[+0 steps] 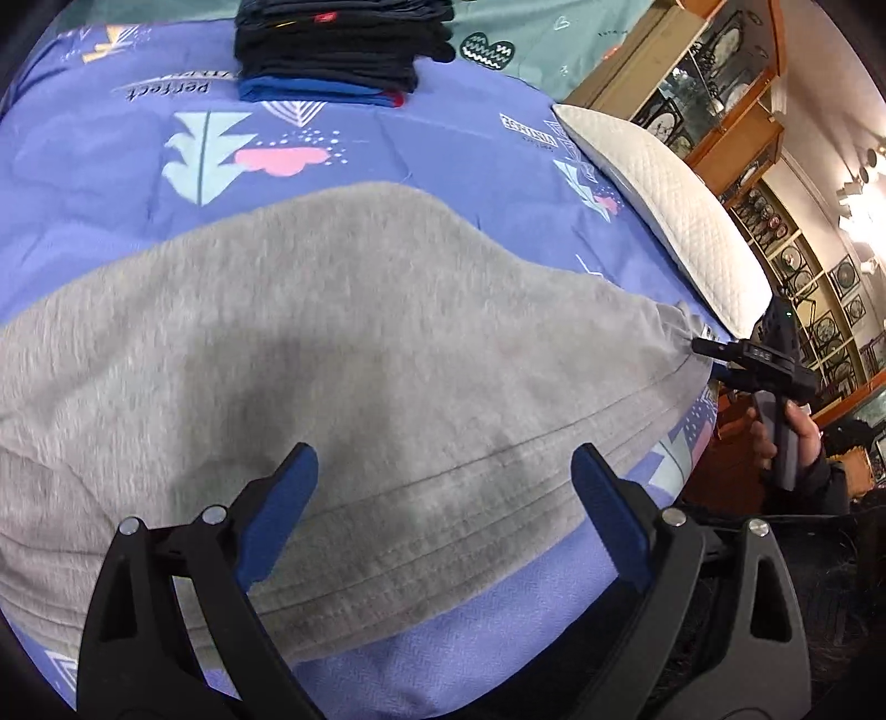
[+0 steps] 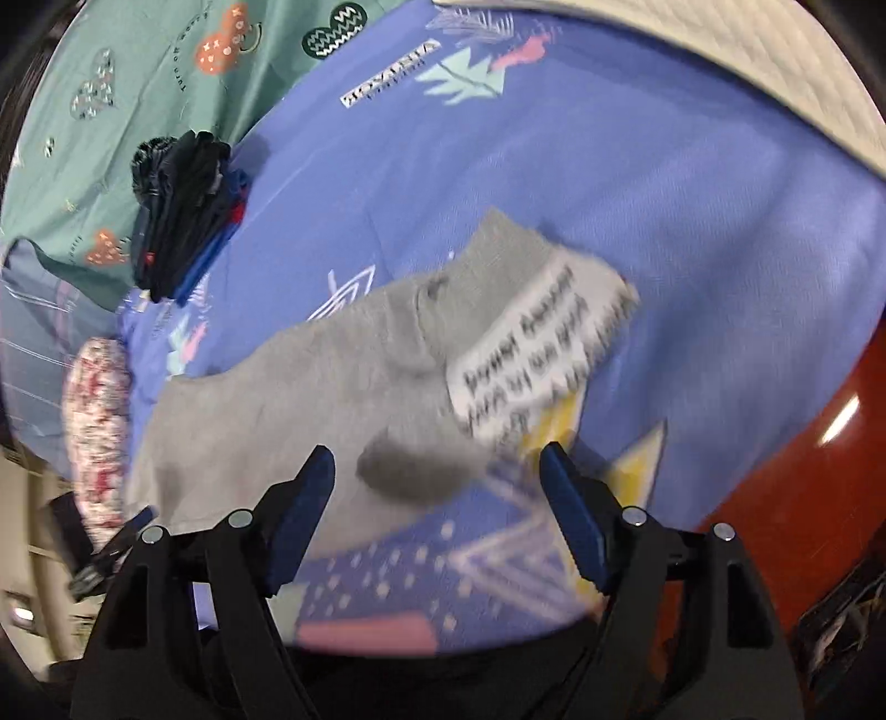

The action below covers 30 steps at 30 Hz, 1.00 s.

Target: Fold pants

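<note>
Grey sweatpants (image 1: 343,354) lie spread on a blue patterned bedspread (image 1: 111,166). My left gripper (image 1: 443,465) is open, its blue-padded fingers (image 1: 279,509) hovering over the pants' stitched waistband near the bed's front edge. In the right wrist view the pants (image 2: 288,399) end in a corner with a white printed label (image 2: 531,354). My right gripper (image 2: 437,471) is open just above that corner. It also shows in the left wrist view (image 1: 714,350), at the pants' right corner, with the hand holding it.
A stack of folded dark clothes (image 1: 338,50) sits at the bed's far side, also in the right wrist view (image 2: 183,210). A white quilted pillow (image 1: 664,216) lies at the right. Wooden display shelves (image 1: 736,99) stand beyond. A floral cushion (image 2: 97,426) lies at the left.
</note>
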{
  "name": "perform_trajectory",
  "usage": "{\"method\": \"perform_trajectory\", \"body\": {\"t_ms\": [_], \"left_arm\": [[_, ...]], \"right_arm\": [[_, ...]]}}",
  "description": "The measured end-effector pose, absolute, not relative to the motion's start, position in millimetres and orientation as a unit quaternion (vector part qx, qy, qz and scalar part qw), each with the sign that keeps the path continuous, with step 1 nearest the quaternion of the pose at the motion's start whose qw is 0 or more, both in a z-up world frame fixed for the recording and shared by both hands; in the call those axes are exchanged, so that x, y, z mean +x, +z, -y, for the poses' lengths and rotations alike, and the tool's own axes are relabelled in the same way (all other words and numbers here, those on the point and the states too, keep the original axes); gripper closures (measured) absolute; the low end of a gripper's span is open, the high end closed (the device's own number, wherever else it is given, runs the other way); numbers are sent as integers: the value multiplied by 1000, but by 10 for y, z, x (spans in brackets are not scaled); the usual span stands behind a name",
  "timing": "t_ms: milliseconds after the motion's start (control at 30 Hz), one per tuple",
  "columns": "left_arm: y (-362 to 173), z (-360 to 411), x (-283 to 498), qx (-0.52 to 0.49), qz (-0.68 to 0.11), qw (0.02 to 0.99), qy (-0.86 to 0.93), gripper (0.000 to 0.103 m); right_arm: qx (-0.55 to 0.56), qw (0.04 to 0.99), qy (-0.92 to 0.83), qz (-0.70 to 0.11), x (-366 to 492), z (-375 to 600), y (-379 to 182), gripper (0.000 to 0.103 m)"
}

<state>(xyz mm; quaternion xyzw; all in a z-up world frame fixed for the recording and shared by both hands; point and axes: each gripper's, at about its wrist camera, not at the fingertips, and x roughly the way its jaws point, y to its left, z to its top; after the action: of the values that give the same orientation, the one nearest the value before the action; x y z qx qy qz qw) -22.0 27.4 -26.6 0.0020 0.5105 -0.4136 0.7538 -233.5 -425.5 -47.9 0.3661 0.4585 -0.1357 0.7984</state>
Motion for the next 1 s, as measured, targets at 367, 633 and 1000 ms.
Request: {"method": "perform_trajectory", "body": {"t_ms": [367,633,1000], "left_arm": [[-410,-539,-148,-44,-518,753,-404,9],[-330,-649,-225,-59,-506,765,-393,9],[-352,-1028,-227,-94,-504,780,-359,8]], "right_arm": [[286,874,-134,-369,-2137,3972,-261,74],[42,940,14,-338,-1482,2477,606,71],[42,862,243,-442,-1139,1820,236,26]]}}
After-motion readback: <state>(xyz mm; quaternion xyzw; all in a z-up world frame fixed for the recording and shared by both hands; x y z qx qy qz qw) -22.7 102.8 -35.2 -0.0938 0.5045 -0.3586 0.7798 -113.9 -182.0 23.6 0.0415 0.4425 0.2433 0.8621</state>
